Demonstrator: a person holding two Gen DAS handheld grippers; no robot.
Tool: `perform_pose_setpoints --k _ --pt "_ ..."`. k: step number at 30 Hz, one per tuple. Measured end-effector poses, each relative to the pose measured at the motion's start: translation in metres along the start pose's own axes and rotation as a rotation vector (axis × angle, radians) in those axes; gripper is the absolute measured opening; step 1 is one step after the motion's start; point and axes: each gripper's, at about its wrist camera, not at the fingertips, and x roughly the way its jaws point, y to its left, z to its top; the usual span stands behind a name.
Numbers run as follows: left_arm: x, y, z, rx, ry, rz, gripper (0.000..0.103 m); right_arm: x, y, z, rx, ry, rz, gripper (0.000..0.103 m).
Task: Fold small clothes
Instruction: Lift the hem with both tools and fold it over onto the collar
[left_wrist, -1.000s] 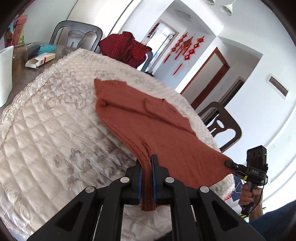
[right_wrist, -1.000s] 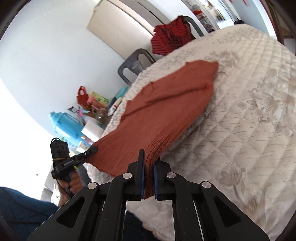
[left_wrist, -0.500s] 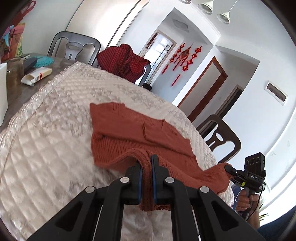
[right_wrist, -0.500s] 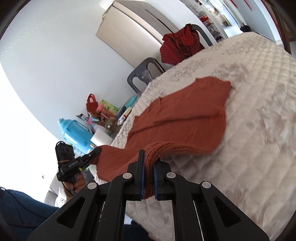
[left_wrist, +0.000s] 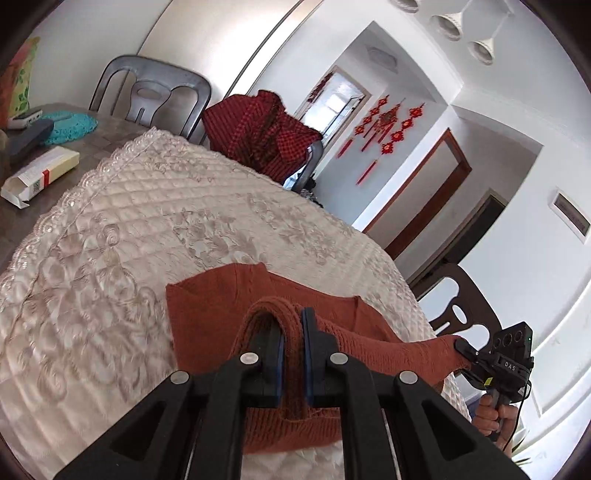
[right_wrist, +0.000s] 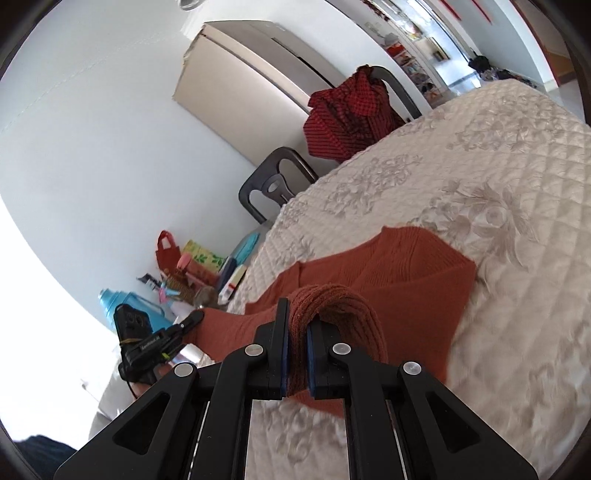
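Note:
A rust-red knit garment (left_wrist: 207, 317) lies on the cream quilted table cover (left_wrist: 129, 229), its near part lifted and doubled over itself. My left gripper (left_wrist: 291, 332) is shut on one corner of the ribbed hem, which loops up over the fingers. My right gripper (right_wrist: 297, 325) is shut on the hem's other corner, above the garment (right_wrist: 406, 273). Each gripper shows in the other's view: the right gripper (left_wrist: 461, 345) at the right edge of the cloth, the left gripper (right_wrist: 195, 316) at its left edge. The hem hangs stretched between them.
A red checked garment (left_wrist: 258, 133) hangs over a grey chair behind the table; another grey chair (left_wrist: 147, 88) stands beside it. A white carton (left_wrist: 40, 173) and a teal mat lie on the bare tabletop. A dark chair (left_wrist: 458, 314) is at the right. A blue flask (right_wrist: 125, 306) stands among clutter.
Both grippers have carried the hem forward and slightly up over the garment. The cloth that lay stretched out long is now folded over itself and looks much shorter.

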Motion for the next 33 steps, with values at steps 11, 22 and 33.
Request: perform_pose_setpoints --k 11,22,33 --pt "0.073 0.045 0.004 -0.149 0.148 0.067 0.010 0.062 -0.072 0.021 0.207 0.088 -0.090 0.007" --pt "0.099 0.055 0.020 -0.232 0.224 0.075 0.010 0.081 -0.093 0.040 0.344 0.095 -0.079 0.009" --pt "0.092 0.055 0.036 -0.269 0.157 0.054 0.034 0.080 -0.098 0.048 0.430 0.063 -0.016 0.041"
